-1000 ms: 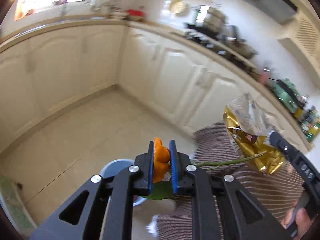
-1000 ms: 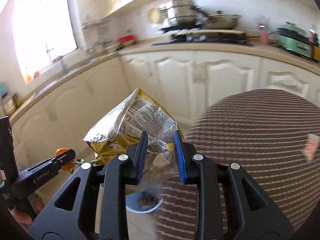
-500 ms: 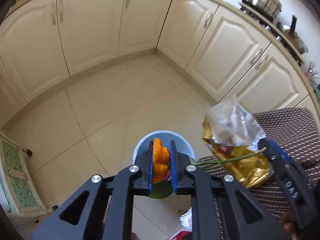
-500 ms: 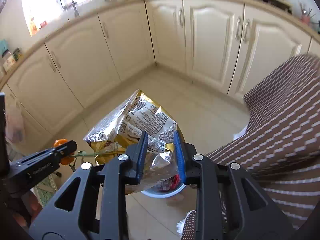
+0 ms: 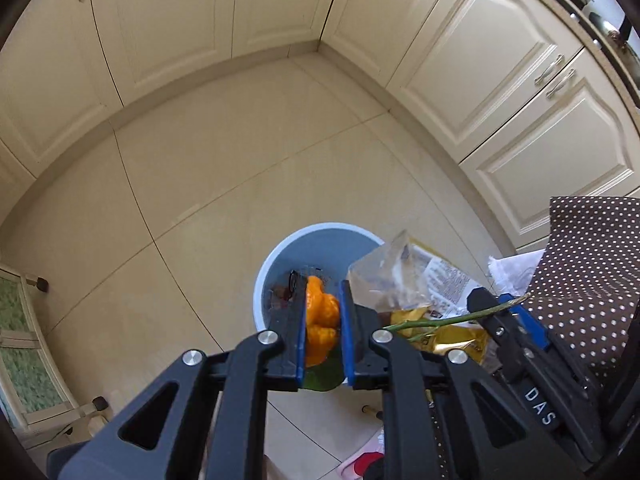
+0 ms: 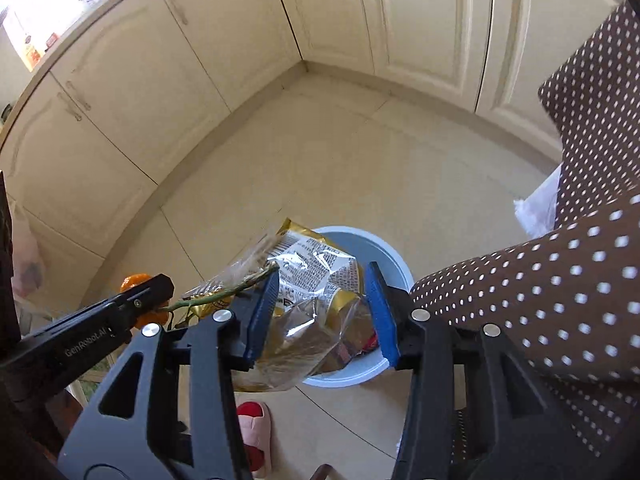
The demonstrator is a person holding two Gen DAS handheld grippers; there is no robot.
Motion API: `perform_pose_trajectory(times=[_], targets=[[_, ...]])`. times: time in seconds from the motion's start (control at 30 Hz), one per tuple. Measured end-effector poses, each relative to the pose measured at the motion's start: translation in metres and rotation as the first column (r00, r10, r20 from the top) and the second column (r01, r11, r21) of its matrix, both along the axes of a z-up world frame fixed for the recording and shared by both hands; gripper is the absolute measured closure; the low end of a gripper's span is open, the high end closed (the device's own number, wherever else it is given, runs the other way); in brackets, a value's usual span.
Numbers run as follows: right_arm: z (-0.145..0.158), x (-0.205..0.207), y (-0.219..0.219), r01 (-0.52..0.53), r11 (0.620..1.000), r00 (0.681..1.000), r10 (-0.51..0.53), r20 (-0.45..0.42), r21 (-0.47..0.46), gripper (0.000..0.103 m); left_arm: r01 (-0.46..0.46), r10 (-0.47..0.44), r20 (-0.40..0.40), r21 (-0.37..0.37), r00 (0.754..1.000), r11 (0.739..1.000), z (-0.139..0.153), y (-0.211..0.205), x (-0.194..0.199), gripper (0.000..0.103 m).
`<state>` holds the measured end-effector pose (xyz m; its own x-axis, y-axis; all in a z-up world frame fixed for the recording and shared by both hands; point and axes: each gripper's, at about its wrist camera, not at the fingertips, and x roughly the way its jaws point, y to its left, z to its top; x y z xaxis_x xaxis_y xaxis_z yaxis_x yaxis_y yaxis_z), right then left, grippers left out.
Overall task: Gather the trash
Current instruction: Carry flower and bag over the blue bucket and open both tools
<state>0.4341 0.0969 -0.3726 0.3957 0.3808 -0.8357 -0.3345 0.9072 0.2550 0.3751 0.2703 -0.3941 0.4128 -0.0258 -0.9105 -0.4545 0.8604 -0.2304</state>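
I have the crinkled gold-and-clear foil snack bag sagging between my right gripper's blue pads, which stand spread wide, so it looks released above the round pale-blue bin. At nine o'clock, my left gripper pinches an orange flower with a green stem over the same bin. Some scraps already lie inside; both drops remain unfinished, I judge.

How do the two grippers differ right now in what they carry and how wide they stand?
The left gripper is clamped narrowly on an orange flower with a green stem; the right gripper stands much wider around a crinkled gold snack bag, which looks loose between its fingers. Both hang above the blue trash bin.
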Motion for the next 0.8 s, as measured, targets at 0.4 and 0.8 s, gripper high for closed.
perform_pose_trajectory(times=[0.4,0.8], targets=[[-0.024,0.007,-0.010,0.012,0.999,1.000,-0.013,-0.027,-0.045,0.048,0.025,-0.026,-0.031,-0.021,0.999,0.999,-0.025,-0.014,0.021,0.090],[-0.015,-0.004,-0.021,0.017,0.997,1.000,-0.017,-0.004,-0.072,0.047,0.060,-0.061,-0.010,-0.056,0.998,0.997,-0.019,-0.033,0.031,0.089]])
